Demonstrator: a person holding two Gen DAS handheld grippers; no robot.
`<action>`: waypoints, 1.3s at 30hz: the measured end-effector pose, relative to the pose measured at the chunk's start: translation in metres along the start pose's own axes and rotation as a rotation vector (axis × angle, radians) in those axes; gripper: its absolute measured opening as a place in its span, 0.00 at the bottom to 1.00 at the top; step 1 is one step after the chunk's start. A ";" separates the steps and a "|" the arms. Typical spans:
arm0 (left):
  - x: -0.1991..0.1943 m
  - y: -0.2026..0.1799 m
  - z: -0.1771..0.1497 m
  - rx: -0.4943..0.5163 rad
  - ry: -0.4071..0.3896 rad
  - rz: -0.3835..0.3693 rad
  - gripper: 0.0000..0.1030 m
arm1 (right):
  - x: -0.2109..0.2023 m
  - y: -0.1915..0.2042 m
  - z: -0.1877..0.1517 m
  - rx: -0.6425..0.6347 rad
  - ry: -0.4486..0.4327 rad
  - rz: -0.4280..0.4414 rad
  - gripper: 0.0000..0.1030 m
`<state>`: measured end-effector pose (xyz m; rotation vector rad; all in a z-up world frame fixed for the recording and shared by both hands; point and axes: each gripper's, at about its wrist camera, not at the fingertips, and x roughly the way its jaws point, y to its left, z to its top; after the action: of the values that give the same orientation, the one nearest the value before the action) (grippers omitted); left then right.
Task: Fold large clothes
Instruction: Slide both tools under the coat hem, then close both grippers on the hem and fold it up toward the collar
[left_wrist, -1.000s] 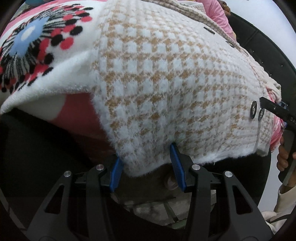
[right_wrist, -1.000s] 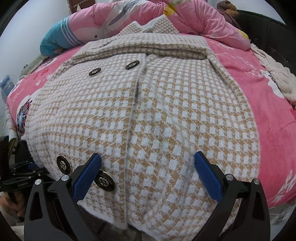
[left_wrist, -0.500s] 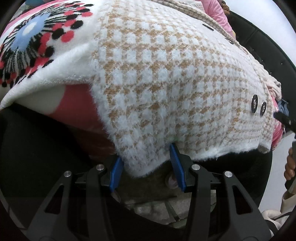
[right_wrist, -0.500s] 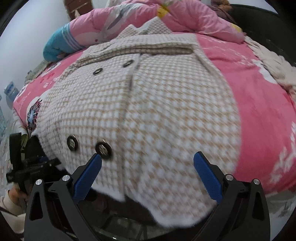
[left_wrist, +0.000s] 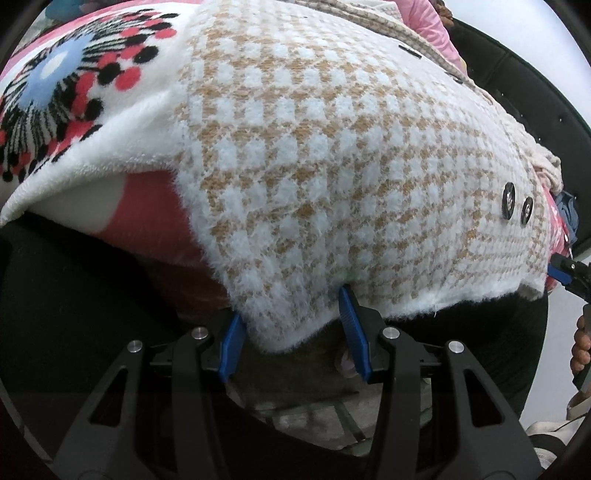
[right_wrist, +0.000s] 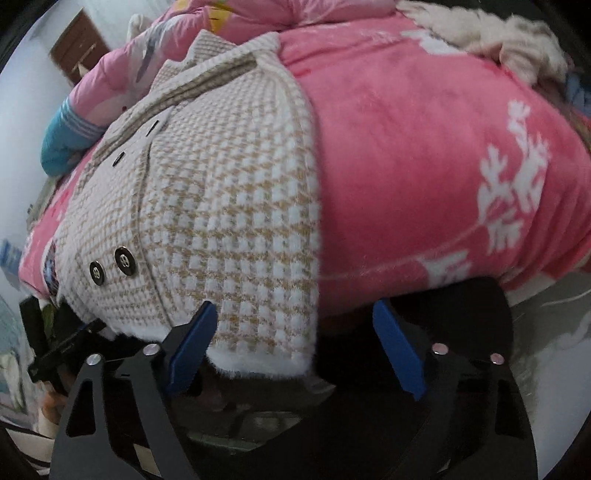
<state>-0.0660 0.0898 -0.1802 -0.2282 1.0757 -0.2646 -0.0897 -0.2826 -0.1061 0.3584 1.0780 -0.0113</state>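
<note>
The coat (right_wrist: 207, 206) lies flat on the blanket (right_wrist: 424, 166) that covers the bed, collar toward twelve o'clock, hem hanging over the bed's edge at six. In the right wrist view the coat fills the nine o'clock half and bare blanket the three o'clock half. A quilt (right_wrist: 122, 92) is bunched behind the collar, toward eleven. Two buttons (right_wrist: 110, 267) sit side by side near the hem. The left hand-held gripper (left_wrist: 295, 332) straddles the hem's corner at six o'clock; the right hand-held gripper (right_wrist: 295, 347) straddles the opposite corner, jaws closing, the hem between them.
</note>
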 end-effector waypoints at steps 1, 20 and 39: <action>0.000 -0.001 0.000 0.005 0.000 0.003 0.44 | 0.003 0.001 -0.001 0.001 0.006 0.009 0.75; -0.025 -0.030 -0.005 0.056 -0.037 0.017 0.15 | 0.019 0.000 -0.042 -0.043 0.071 0.073 0.12; -0.136 -0.072 0.036 0.060 -0.317 -0.214 0.07 | -0.081 0.035 -0.010 -0.123 -0.215 0.237 0.08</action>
<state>-0.1026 0.0673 -0.0278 -0.3207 0.7288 -0.4370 -0.1309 -0.2603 -0.0304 0.3632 0.8152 0.2219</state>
